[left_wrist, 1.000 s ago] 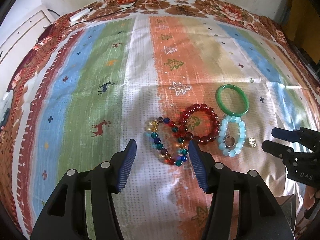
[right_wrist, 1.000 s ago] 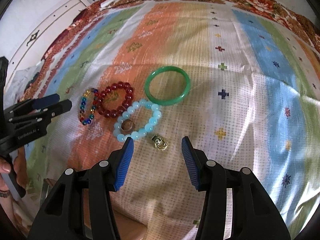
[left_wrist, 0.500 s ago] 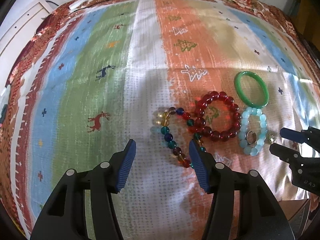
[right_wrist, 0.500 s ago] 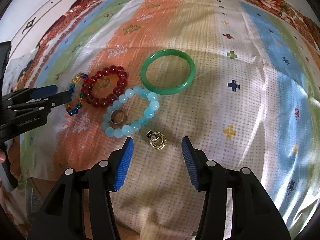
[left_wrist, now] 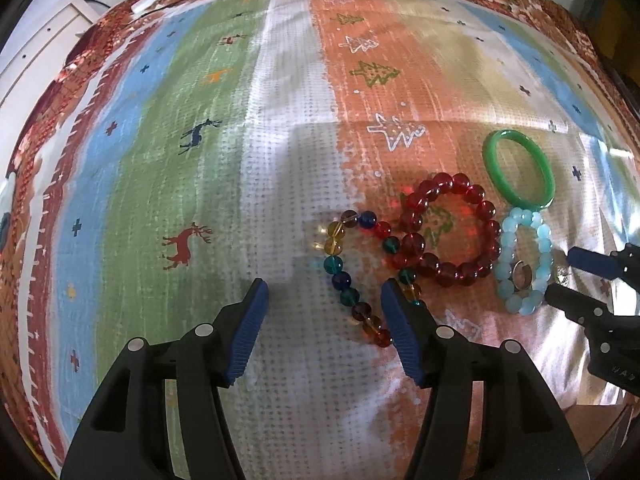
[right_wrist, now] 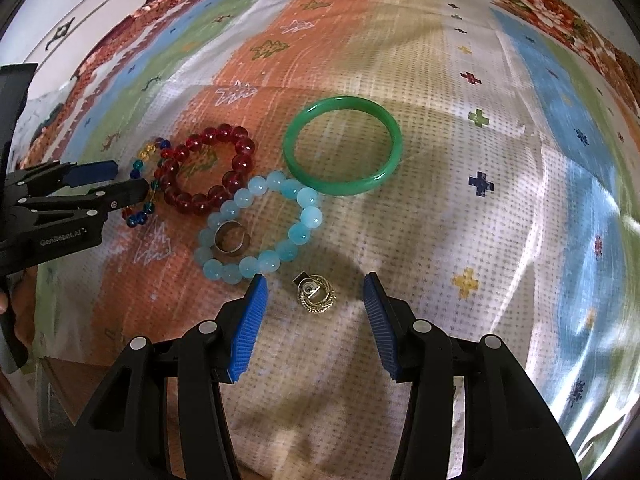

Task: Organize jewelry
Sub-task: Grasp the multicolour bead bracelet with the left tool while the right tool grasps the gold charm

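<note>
Both tongs wide open, empty. Gold charm (right_wrist: 316, 299) at 12 o'clock of right tongs (right_wrist: 314, 322): small, light, slippery; pinch across body.

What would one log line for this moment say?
left gripper: open, at multicolour bracelet | right gripper: open, around gold ring | nothing held

Right gripper (right_wrist: 314, 294) held wide open over striped cloth (right_wrist: 500, 208), gold ring cluster (right_wrist: 316, 299) between fingertips. Silver ring (right_wrist: 231, 239) enclosed by light-blue bead bracelet (right_wrist: 260, 226); green bangle (right_wrist: 342, 145) touching it. Left gripper (right_wrist: 124, 182) open at multicolour bead bracelet (right_wrist: 140, 178), beside red bead bracelet (right_wrist: 206, 168).
</note>
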Demonstrator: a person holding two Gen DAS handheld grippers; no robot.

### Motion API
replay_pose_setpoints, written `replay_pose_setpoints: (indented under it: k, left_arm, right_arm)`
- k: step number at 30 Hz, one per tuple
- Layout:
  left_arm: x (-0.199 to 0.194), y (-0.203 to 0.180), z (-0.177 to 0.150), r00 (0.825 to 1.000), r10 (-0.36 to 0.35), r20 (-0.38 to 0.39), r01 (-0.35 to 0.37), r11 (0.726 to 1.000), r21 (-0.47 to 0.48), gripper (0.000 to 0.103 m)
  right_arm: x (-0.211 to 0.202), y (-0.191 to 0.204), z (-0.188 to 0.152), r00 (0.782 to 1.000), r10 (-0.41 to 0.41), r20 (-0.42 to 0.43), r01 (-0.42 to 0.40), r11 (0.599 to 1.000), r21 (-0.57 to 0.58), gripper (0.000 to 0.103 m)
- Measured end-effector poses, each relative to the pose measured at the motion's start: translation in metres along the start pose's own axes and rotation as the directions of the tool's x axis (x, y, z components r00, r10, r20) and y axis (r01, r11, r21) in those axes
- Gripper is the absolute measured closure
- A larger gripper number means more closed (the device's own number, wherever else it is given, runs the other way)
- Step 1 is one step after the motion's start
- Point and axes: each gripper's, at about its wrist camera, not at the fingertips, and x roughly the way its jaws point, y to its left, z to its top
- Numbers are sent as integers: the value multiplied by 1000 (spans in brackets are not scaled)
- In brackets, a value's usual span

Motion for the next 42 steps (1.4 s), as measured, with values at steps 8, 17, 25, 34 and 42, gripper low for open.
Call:
replay_pose_setpoints:
  k: [8, 17, 25, 34, 42]
  left_arm:
    - [-2, 1, -1, 1000, 3, 5, -3, 1000, 2, 80]
    - [-16, 9, 0, 999, -34, 32, 35, 999, -29, 94]
    - [-38, 14, -4, 994, -66, 90, 72, 995, -63, 94]
    - [-55, 16, -7, 987, -89, 136, 100, 992, -79, 94]
    - [-73, 17, -13, 977, -114, 181, 132, 987, -90, 94]
  right_arm:
    - [1, 5, 0, 1000, 8, 0, -8, 999, -35, 84]
    - [-4, 5, 0, 1000, 19, 17, -18, 999, -32, 86]
    - [-22, 2, 1, 997, 35, 63, -35, 999, -8, 86]
    - [-36, 0, -1, 993, 56, 105, -58, 998, 24, 86]
    - [-60, 2, -7, 978, 84, 190, -94, 995, 45, 86]
